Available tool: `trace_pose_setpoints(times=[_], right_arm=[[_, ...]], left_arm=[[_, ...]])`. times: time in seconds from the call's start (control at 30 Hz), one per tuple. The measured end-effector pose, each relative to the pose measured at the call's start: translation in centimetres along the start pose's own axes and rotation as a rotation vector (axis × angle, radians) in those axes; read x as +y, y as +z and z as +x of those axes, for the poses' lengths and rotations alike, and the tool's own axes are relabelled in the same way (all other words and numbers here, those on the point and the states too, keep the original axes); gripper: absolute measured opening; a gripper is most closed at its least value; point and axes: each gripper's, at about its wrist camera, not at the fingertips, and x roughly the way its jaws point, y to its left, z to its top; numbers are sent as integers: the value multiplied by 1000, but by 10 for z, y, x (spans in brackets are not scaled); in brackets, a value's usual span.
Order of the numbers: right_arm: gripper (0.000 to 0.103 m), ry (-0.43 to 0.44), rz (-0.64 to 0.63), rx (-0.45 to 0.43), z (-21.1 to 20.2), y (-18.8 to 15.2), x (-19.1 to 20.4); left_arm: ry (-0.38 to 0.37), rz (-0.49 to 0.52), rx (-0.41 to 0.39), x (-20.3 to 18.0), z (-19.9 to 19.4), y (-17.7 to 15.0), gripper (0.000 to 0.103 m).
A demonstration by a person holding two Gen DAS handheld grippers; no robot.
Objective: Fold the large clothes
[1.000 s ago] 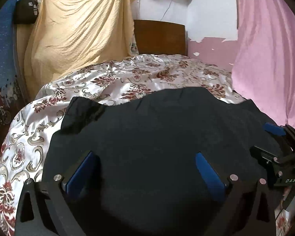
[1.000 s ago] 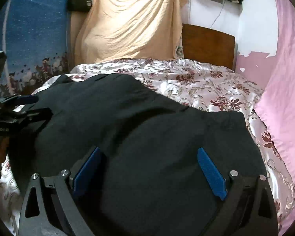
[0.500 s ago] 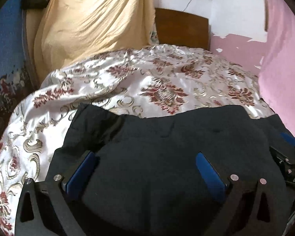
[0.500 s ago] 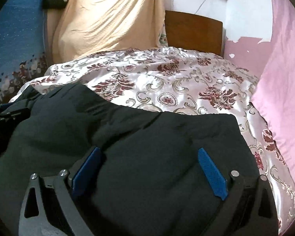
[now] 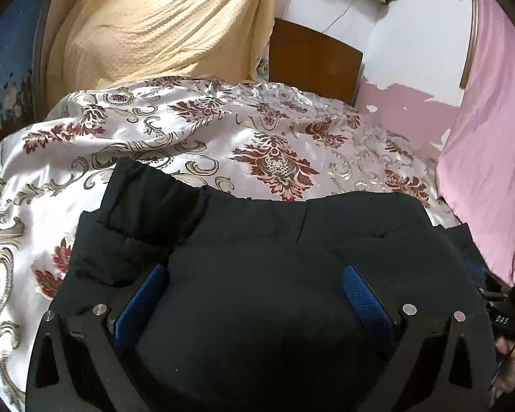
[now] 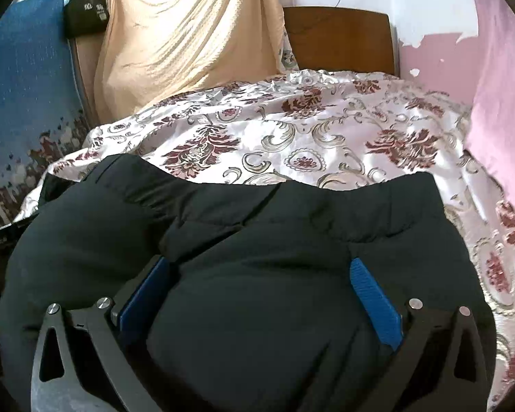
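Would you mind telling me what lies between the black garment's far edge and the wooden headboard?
Only the floral satin bedspread lies between the black garment and the wooden headboard; both wrist views show it.

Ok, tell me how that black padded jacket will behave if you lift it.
The black padded jacket puffs in quilted bulges, so likely floppy, springy and light for its bulk. On the shiny satin bedspread it may slide when pushed.

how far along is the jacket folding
Looks done: the black jacket lies bunched into a thick bundle on the floral bedspread. In hand: the left tongs and right tongs stand wide over it; the right's jaws have just been opening, fabric bulging between them. Left: a flap sticks out at one side, not tucked in.
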Motion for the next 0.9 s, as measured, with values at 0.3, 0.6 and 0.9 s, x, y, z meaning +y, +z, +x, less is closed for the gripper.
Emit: trace_pose_setpoints(times=[0.3,0.6,0.9], right_arm=[[102,35,42,9,18,-2,-8],[102,46,56,5,20,-4,-10],[102,57,60,7,22,-5,-11]], left_arm=[[-20,-30,-1,4,12,2,103],[-24,-33,-1,6,14,2,103],[-25,-34,-2,5,14,2,103]])
